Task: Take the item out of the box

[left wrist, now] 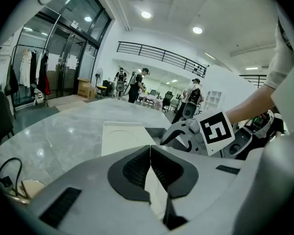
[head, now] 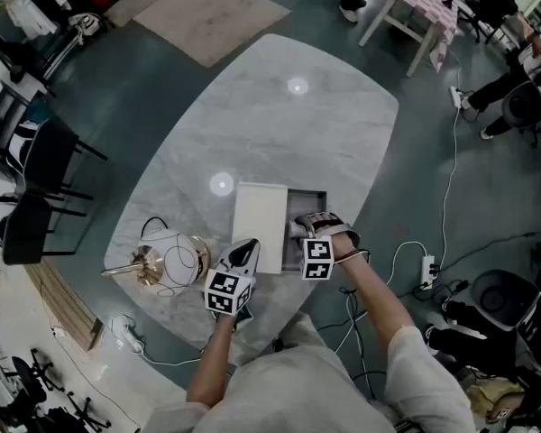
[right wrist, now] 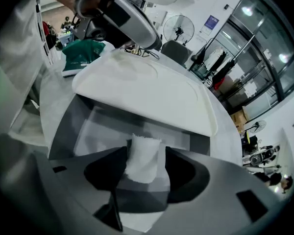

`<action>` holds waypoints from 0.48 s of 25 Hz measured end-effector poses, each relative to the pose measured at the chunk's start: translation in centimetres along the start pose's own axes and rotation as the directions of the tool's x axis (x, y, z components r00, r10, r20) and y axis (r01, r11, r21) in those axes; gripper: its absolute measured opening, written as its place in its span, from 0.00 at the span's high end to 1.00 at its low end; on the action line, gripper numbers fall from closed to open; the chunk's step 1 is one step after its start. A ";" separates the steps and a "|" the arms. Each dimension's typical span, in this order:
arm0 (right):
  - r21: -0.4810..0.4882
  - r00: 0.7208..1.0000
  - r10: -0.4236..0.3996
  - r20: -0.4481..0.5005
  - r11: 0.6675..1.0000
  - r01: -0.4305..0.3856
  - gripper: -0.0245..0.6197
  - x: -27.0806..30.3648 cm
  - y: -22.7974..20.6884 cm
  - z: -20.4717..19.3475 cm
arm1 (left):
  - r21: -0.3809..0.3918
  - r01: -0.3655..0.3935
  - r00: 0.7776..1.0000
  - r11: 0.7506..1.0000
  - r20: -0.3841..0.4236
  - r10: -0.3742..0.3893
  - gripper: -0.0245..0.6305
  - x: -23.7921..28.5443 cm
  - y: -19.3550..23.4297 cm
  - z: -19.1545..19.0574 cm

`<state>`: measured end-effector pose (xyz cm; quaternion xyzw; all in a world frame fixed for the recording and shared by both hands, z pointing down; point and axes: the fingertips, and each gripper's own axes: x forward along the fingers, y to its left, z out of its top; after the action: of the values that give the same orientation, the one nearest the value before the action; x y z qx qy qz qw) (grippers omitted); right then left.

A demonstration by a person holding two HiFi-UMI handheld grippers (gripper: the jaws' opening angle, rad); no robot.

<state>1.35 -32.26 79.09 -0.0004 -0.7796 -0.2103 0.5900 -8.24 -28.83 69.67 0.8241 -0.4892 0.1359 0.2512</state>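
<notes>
Marble worktop [head: 279, 124]: left tongs [left wrist: 150, 151] pinch the lid [head: 260, 224], right tongs [right wrist: 146, 154] nip the crest of the box's [right wrist: 63, 126] soft, likely flimsy tissue [right wrist: 144, 146]

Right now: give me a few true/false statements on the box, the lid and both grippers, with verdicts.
1. The lid fully covers the box. False: it sits shifted towards the left gripper's side, and the box's right part is open.
2. The right gripper has white padding between its jaws, inside the box. True.
3. The left gripper has its jaws wide apart. False: they are together, at the lid's near edge, and seem to pinch it.
4. A gold-and-glass object lies on the table, on the left gripper's side of the box. True.
</notes>
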 end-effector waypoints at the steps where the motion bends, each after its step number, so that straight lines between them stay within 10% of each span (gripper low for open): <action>1: 0.001 1.000 0.010 -0.003 1.000 -0.010 0.58 0.2 0.0 0.0 | 0.000 -0.001 1.000 1.000 0.000 0.001 0.94 0.0 0.0 0.0; 12: 0.033 0.992 0.126 -0.026 0.992 -0.125 0.60 1.7 0.3 -0.9 | -0.013 -0.019 1.000 1.000 0.005 0.019 0.94 -0.1 0.4 -0.1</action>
<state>1.71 -32.69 80.99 -0.0371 -0.7728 -0.1605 0.6129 -8.61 -28.84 69.84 0.8182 -0.4984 0.1328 0.2539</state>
